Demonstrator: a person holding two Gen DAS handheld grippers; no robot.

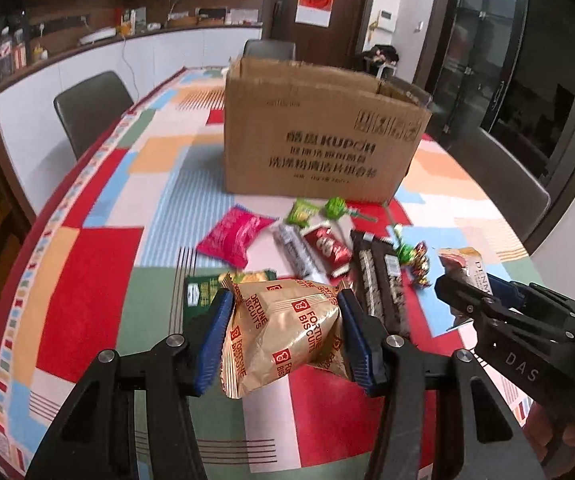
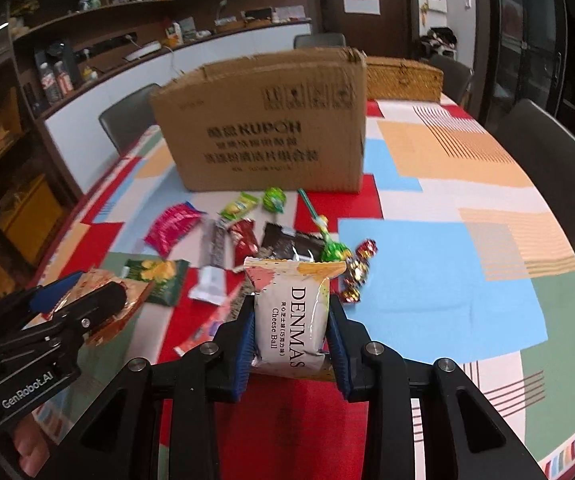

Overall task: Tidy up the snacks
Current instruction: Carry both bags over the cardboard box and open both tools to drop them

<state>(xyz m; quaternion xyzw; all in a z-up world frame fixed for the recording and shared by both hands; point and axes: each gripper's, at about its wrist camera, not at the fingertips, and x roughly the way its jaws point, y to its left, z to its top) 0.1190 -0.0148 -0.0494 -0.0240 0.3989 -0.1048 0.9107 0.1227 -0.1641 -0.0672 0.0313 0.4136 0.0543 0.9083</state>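
Your left gripper (image 1: 285, 330) clamps the Fortune Biscuits bag (image 1: 283, 332) and your right gripper (image 2: 291, 336) the Denmas packet (image 2: 293, 316), both above the table short of the cardboard box (image 1: 319, 132); either slippery, air-filled pouch may slide free or crush during transfer.

Glossy foil biscuit bag (image 1: 283, 332), matt cardboard box (image 1: 319, 132)

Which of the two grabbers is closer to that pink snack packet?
The left. The left gripper, holding the Fortune Biscuits bag, sits just in front of the pink packet; the right gripper, holding the Denmas bag, is farther off to the right.
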